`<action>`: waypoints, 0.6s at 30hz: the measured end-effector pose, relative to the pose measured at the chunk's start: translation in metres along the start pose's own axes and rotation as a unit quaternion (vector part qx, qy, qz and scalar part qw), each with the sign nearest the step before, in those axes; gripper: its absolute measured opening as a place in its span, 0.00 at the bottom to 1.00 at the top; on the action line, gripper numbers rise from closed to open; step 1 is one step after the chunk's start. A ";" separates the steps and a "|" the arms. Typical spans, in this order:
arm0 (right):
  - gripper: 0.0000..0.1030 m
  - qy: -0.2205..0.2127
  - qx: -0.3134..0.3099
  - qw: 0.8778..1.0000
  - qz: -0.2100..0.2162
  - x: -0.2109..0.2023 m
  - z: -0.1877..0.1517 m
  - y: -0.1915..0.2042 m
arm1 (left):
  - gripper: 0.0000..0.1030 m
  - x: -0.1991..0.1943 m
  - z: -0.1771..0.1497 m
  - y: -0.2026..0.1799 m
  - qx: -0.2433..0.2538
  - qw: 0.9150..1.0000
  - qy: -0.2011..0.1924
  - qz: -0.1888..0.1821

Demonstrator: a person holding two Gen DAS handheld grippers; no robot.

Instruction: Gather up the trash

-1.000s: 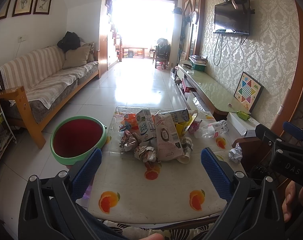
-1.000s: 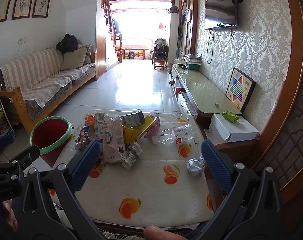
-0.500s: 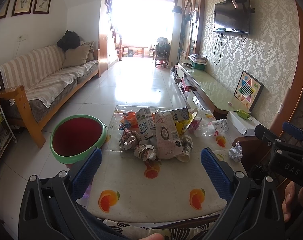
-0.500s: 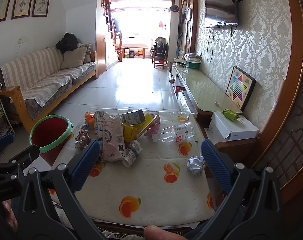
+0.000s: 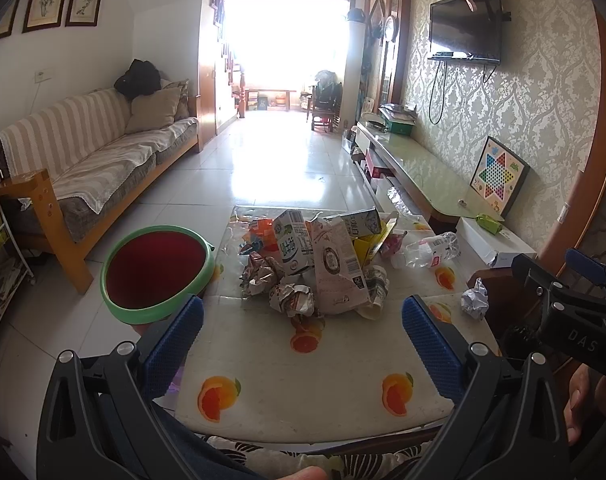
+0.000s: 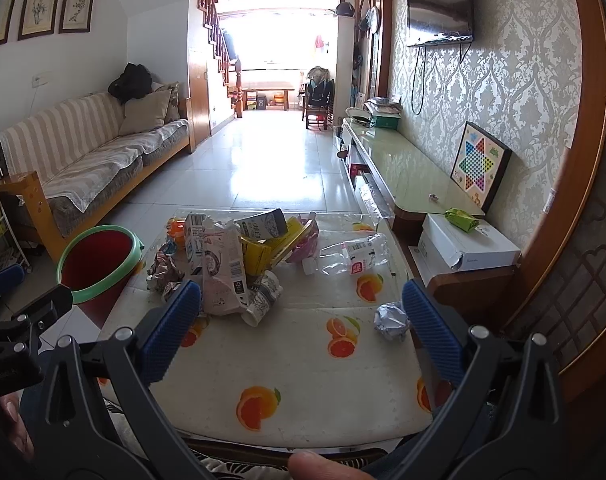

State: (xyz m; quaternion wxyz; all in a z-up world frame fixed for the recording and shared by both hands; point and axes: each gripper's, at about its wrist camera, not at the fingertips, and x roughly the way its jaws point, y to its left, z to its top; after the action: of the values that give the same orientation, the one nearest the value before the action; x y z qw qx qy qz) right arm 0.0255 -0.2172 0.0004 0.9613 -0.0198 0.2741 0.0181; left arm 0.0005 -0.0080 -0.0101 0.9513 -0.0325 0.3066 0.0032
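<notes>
A heap of trash (image 5: 319, 264) lies on the far half of a low table with an orange-print cover (image 5: 303, 384): milk cartons, crumpled paper, a paper cup. The heap also shows in the right wrist view (image 6: 231, 264). A clear plastic bottle (image 5: 433, 250) (image 6: 353, 256) lies to its right. A crumpled foil ball (image 5: 475, 300) (image 6: 391, 320) sits near the table's right edge. A red bin with a green rim (image 5: 157, 270) (image 6: 99, 258) stands left of the table. My left gripper (image 5: 303, 332) and right gripper (image 6: 301, 326) are open, empty, above the near half.
A sofa (image 5: 83, 160) runs along the left wall. A long glass-topped TV stand (image 5: 419, 172) runs along the right wall, with a white box (image 6: 467, 244) at its near end. Tiled floor stretches beyond the table.
Both grippers have shifted very slightly; the view is almost the same. Nothing was picked up or moved.
</notes>
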 end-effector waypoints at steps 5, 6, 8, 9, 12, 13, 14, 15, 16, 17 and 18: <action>0.97 0.012 0.008 1.000 -0.003 0.007 -0.006 -0.007 | 0.92 0.004 -0.001 0.000 0.003 1.000 0.006 0.002; 0.97 0.014 0.010 1.000 -0.003 0.008 -0.007 -0.008 | 0.92 0.005 -0.001 0.000 0.002 1.000 0.008 0.003; 0.97 0.018 0.011 1.000 -0.004 0.011 -0.010 -0.009 | 0.92 0.007 -0.001 0.000 0.002 1.000 0.012 0.003; 0.97 0.021 0.012 1.000 -0.003 0.013 -0.012 -0.010 | 0.92 0.009 -0.001 0.000 0.001 1.000 0.014 0.003; 0.97 0.022 0.012 1.000 -0.002 0.015 -0.015 -0.011 | 0.92 0.018 -0.003 -0.001 0.003 1.000 0.027 0.000; 0.97 0.023 0.011 1.000 -0.002 0.017 -0.016 -0.012 | 0.92 0.023 -0.004 -0.001 0.004 0.999 0.035 -0.004; 0.97 0.025 0.013 1.000 -0.002 0.019 -0.017 -0.014 | 0.92 0.028 -0.006 -0.002 0.004 0.999 0.043 -0.007; 0.97 0.028 0.017 0.999 -0.001 0.022 -0.018 -0.016 | 0.92 0.034 -0.008 -0.003 0.006 0.999 0.053 -0.010; 0.97 0.031 0.020 0.999 -0.002 0.025 -0.020 -0.019 | 0.92 0.041 -0.009 -0.003 0.008 0.998 0.062 -0.019; 0.97 0.036 0.024 0.999 -0.004 0.030 -0.023 -0.022 | 0.92 0.050 -0.011 -0.004 0.010 0.997 0.074 -0.035; 0.97 0.042 0.029 0.999 -0.005 0.034 -0.025 -0.026 | 0.92 0.060 -0.013 -0.005 0.009 0.995 0.087 -0.049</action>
State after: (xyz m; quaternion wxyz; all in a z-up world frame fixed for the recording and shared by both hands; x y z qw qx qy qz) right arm 0.0422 -0.2440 -0.0381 0.9492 0.0061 0.3147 0.0041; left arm 0.0414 -0.0147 -0.0555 0.9201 -0.0386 0.3866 -0.0493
